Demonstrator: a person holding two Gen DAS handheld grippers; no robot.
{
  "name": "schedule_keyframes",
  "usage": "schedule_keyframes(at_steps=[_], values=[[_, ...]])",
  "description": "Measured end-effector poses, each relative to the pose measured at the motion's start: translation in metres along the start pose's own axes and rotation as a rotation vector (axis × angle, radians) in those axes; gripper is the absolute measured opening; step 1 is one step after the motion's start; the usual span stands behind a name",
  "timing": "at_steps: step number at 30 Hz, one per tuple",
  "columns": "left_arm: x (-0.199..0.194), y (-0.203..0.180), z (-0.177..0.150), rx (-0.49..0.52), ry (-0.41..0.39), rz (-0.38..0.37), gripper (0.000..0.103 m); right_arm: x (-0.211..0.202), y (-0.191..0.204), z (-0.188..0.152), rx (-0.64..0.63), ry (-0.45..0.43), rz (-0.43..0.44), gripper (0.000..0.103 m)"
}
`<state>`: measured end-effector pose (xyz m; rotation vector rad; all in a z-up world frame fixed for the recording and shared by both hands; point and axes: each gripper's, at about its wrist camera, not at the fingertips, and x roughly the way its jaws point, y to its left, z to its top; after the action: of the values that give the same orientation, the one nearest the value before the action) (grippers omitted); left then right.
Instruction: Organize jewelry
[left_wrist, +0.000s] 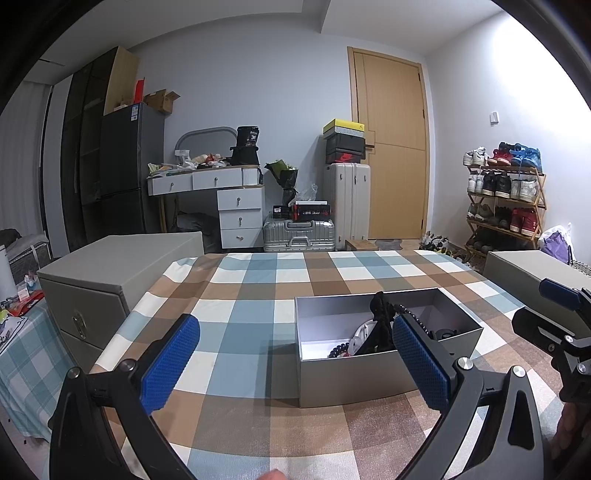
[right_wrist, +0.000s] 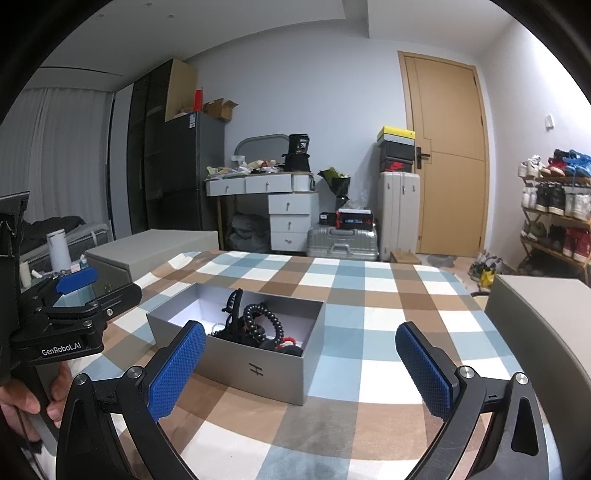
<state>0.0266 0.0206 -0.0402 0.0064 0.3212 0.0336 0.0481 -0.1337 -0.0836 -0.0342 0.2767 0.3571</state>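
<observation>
Blue ribbed fingers (left_wrist: 170, 363) of the left gripper (left_wrist: 291, 363) stand wide apart low over the tabletop (left_wrist: 240, 321), holding nothing. That tabletop is covered by a cloth checked in blue, brown and white. Just beyond the fingers sits an open grey box (left_wrist: 354, 376), near the middle of the cloth; from the left wrist view the right-hand finger overlaps the box's near wall.

Inside the box lies the jewelry: a black beaded bracelet (right_wrist: 260, 323) coiled toward the middle, a black clip-like piece (right_wrist: 232, 304) standing up against the far-left side of the box, and what may be a white ring-shaped piece (left_wrist: 360, 338) at the bottom, though the tangle makes it hard to tell.

The right gripper (right_wrist: 301, 367) hovers just in front of the box and a little to its right, its fingers (right_wrist: 424, 369) also spread wide and empty. A hand (right_wrist: 22, 402) grips the left gripper's handle, to the left of the box in the right wrist view.

Two closed grey cases flank the box: one (left_wrist: 110, 273) well to its left at the cloth's edge, another (right_wrist: 543, 321) well to its right. Behind the box, across the room, stand a wooden door (left_wrist: 393, 147), suitcases (left_wrist: 299, 234) and a shoe rack (left_wrist: 506, 199).
</observation>
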Motion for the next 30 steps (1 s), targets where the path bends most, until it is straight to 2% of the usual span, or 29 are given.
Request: schedule_keyframes(at_steps=[30], values=[[0.0021,-0.0014,-0.0001,0.001,0.002,0.0,0.102,0.0007,-0.0039,0.0017,0.006,0.009,-0.004,0.103]])
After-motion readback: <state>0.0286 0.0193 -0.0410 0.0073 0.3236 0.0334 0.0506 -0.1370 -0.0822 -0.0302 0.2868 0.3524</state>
